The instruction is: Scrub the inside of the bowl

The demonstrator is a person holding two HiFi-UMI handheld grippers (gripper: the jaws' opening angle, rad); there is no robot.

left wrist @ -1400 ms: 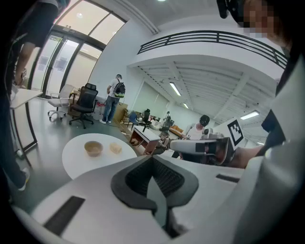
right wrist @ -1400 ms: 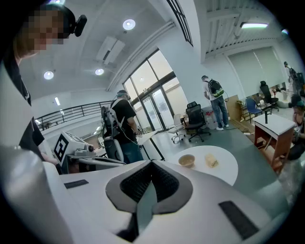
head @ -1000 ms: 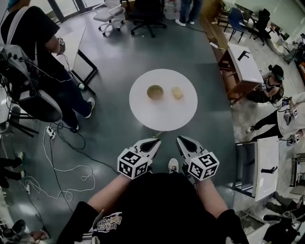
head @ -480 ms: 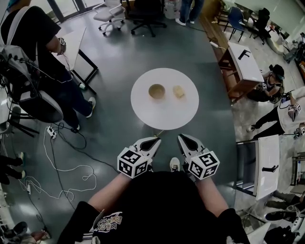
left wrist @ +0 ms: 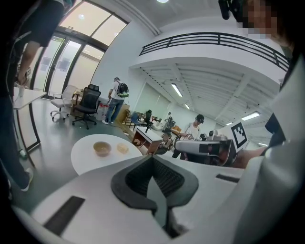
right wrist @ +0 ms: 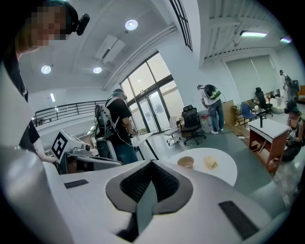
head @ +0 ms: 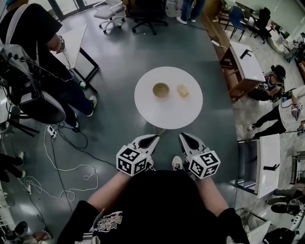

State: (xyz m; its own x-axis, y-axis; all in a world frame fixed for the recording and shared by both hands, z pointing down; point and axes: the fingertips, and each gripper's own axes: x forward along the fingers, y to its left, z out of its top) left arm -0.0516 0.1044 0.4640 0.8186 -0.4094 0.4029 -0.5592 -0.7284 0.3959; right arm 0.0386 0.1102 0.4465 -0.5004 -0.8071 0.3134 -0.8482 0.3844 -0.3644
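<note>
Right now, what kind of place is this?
Probably a big open lab or workshop office: rolling office chairs, white desks, and cables trailing across the floor.

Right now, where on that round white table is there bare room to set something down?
The table's near half, between its front rim and the bowl and sponge, is bare. So are strips left of the bowl and right of the sponge. Only the gap between those two is tight.
</note>
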